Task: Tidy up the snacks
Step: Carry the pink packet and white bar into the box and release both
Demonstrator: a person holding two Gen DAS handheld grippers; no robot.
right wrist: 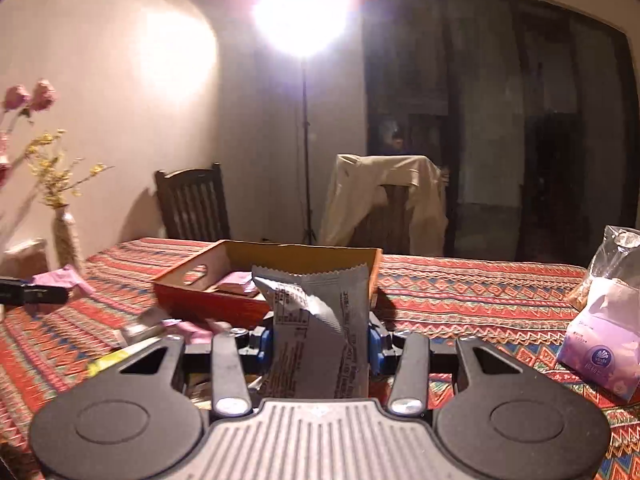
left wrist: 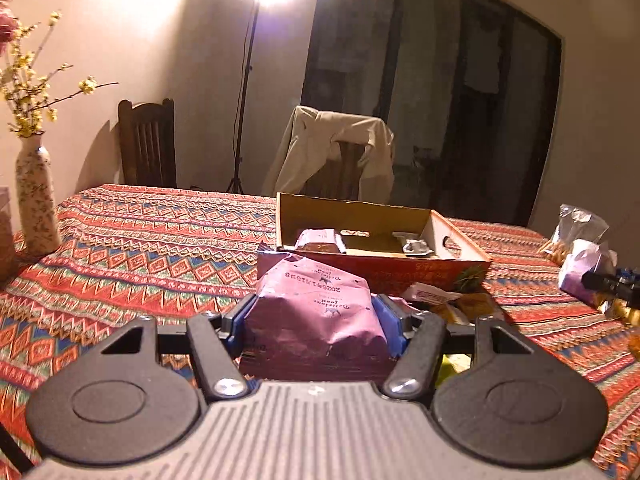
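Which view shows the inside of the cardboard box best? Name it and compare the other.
The left wrist view: it looks down into the cardboard box, showing a pink packet and a silver packet inside. The right wrist view sees the box lower, its interior partly hidden behind the held grey packet.

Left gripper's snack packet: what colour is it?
Pink snack packet, clearest in the left wrist view.

Desk covered with a red patterned cloth (left wrist: 140,248). Floral vase (left wrist: 36,204) with yellow blossom twigs stands at its left edge; dried pink roses (right wrist: 30,96) beside it. Dark wooden chair (left wrist: 148,144) against the wall, second chair with a beige jacket (left wrist: 340,148) draped over its back. Bright lamp on a tripod stand (left wrist: 244,92) between them. Dark glass doors (left wrist: 460,92) behind. Purple tissue pack (right wrist: 604,344) at the desk's right end.
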